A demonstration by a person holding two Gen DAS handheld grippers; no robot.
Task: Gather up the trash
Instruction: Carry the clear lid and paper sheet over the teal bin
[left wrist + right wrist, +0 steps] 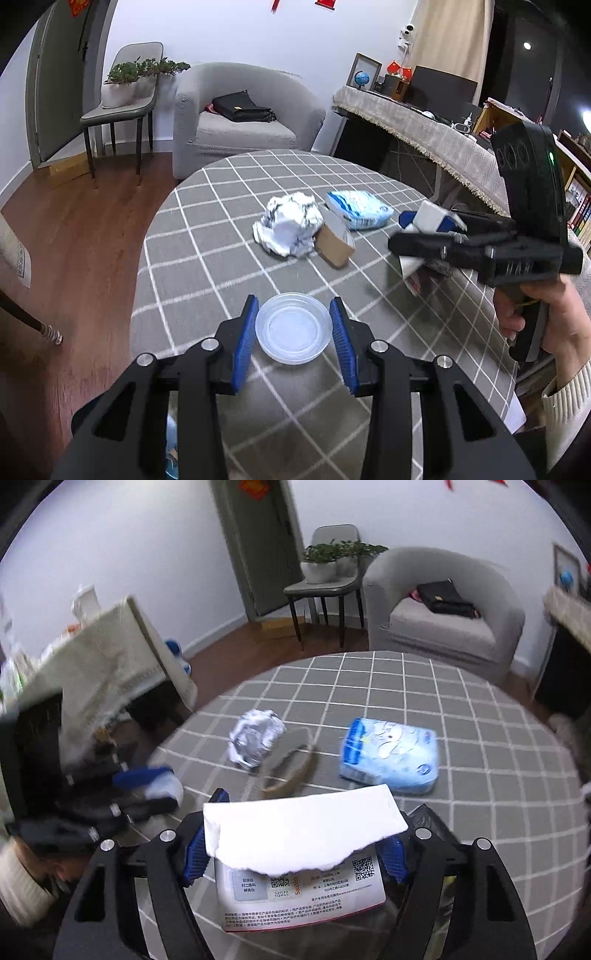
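Your right gripper (295, 849) is clamped on a torn white printed card package (301, 878), held above the grey checked tablecloth (461, 738). Your left gripper (294, 332) has its fingers apart around a clear round plastic lid (293, 328); a crumpled white paper ball (288, 225), brown cardboard ring (334, 243) and blue tissue pack (358, 208) lie beyond.

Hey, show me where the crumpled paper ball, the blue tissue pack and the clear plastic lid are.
crumpled paper ball (290, 225): left wrist view, on the middle of the wad.
blue tissue pack (391, 757): right wrist view, on the top face.
clear plastic lid (293, 328): left wrist view, on its flat centre.
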